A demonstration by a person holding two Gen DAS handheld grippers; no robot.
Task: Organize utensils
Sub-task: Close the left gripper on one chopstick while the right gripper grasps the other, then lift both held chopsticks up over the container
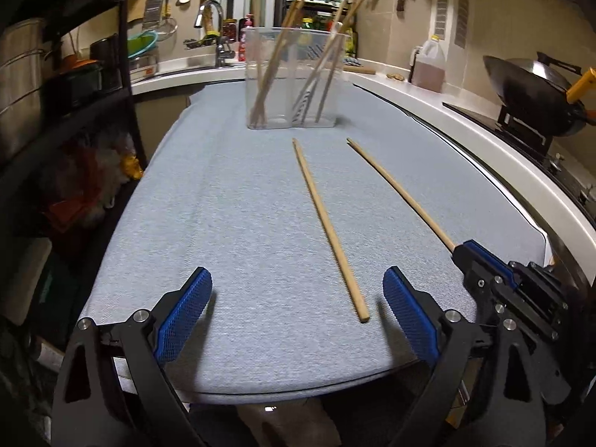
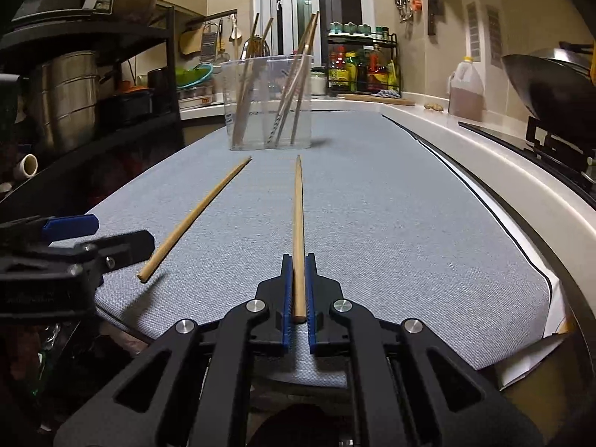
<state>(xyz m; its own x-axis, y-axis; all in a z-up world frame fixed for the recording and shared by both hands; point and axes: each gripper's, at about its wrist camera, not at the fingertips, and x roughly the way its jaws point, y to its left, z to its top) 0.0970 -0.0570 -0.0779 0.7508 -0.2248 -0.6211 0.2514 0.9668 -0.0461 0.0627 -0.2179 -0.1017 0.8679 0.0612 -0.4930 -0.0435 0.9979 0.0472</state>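
Observation:
Two wooden chopsticks lie on a grey mat (image 1: 231, 205). My right gripper (image 2: 298, 260) is shut on the near end of the right chopstick (image 2: 298, 216), which points at a clear plastic holder (image 2: 268, 104) with several chopsticks standing in it. In the left wrist view the same chopstick (image 1: 398, 190) runs into my right gripper (image 1: 465, 251). My left gripper (image 1: 298, 290) is open and empty, with the near end of the left chopstick (image 1: 327, 223) lying between its pads, closer to the right one. The left chopstick (image 2: 193, 219) and the left gripper's finger (image 2: 70, 223) show in the right wrist view. The holder (image 1: 294, 78) stands at the mat's far end.
A white counter (image 1: 465, 126) runs along the right with a wok (image 1: 536, 85) on a stove and an oil jug (image 1: 430, 63). A dark shelf (image 1: 56, 74) with pots stands at the left. A sink and tap (image 1: 214, 26) lie behind the holder.

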